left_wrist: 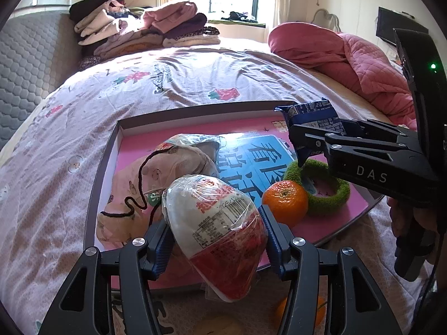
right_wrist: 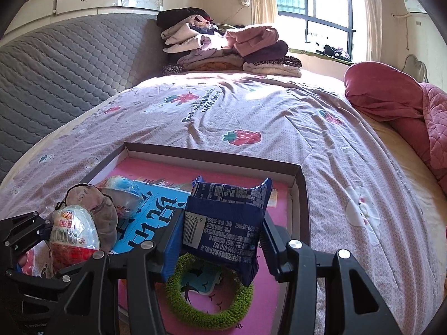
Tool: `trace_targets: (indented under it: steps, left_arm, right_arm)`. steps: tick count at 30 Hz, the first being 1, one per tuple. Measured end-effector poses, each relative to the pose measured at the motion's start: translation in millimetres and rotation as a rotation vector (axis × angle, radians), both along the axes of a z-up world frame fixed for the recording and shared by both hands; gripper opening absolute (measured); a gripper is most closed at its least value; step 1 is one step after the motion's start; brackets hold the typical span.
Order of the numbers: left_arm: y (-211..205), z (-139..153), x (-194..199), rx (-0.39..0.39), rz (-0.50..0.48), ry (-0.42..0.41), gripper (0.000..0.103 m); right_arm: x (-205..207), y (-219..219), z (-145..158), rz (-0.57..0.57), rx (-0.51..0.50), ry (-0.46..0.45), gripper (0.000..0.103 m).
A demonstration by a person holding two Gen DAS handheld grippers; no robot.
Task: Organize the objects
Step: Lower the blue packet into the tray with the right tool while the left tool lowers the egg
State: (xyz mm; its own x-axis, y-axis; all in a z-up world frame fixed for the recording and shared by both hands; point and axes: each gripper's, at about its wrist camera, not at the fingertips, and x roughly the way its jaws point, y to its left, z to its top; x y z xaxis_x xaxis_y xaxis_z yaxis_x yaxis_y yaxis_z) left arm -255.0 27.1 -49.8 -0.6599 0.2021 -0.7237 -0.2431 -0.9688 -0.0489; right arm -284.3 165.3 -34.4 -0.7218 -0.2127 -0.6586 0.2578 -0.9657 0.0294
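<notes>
Left wrist view: left gripper (left_wrist: 215, 240) clamps a wrapped chocolate egg (left_wrist: 216, 231) above the near edge of the box lid (left_wrist: 103, 162). Pouch (left_wrist: 145, 184), second egg (left_wrist: 192, 142), tangerine (left_wrist: 285, 198) and green ring (left_wrist: 329, 195) already lie inside; another tangerine (left_wrist: 301, 311) remains outside.

Right wrist view: right gripper (right_wrist: 220, 240) grips a blue snack packet (right_wrist: 226, 223) over the lid, not yet placed.

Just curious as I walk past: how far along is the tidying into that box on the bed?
Already in the shallow box: an orange, a green fuzzy ring, a cloth pouch. In hand: the left gripper holds a wrapped egg, the right gripper a blue snack packet. Left: another orange outside.
</notes>
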Motion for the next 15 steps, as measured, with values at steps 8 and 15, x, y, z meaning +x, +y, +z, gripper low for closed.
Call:
trace_targets:
  steps: [8, 15]
  left_arm:
    - [1, -5, -2, -0.018, -0.003, -0.009, 0.058]
    - [1, -5, 0, -0.026, -0.001, -0.004, 0.058]
  right_arm:
    - [-10, 0, -14, -0.001, -0.003, -0.034, 0.051]
    - [-13, -2, -18, -0.004, 0.006, -0.035, 0.051]
